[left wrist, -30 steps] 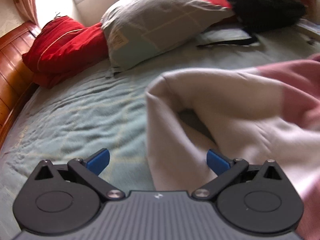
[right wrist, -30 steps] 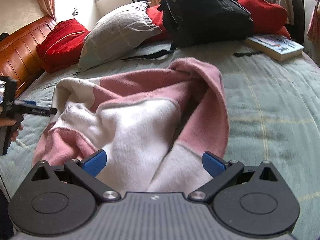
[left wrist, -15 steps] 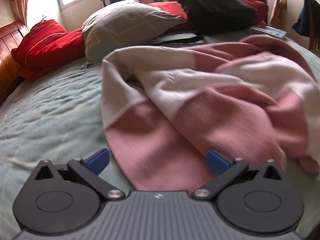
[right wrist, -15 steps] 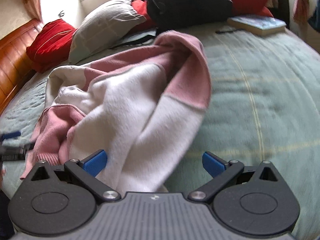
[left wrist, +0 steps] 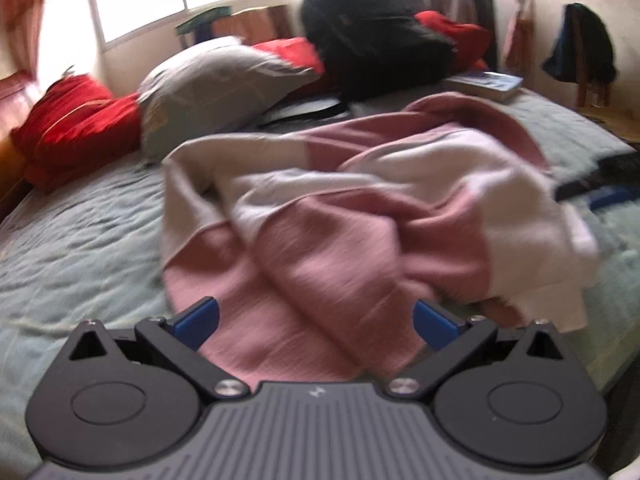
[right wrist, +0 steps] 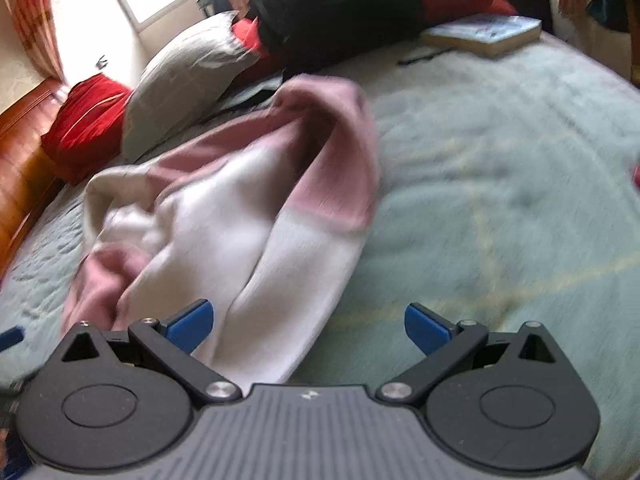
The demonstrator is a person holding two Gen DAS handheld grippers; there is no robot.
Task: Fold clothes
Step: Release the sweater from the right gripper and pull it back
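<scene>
On the green bedspread (right wrist: 500, 184) in front of me the pink and white sweater (left wrist: 360, 232) lies crumpled. My left gripper (left wrist: 316, 320) is spread wide over its pink hem, gripping nothing. My right gripper (right wrist: 306, 326) is just as wide, the white sleeve (right wrist: 288, 288) running between its fingers, unpinched. Both views are blurred.

You have no readable text, label or number here: the cover of the book (right wrist: 486, 30) at the far edge of the bed is too blurred, and each gripper housing carries only a tiny wordless emblem.
</scene>
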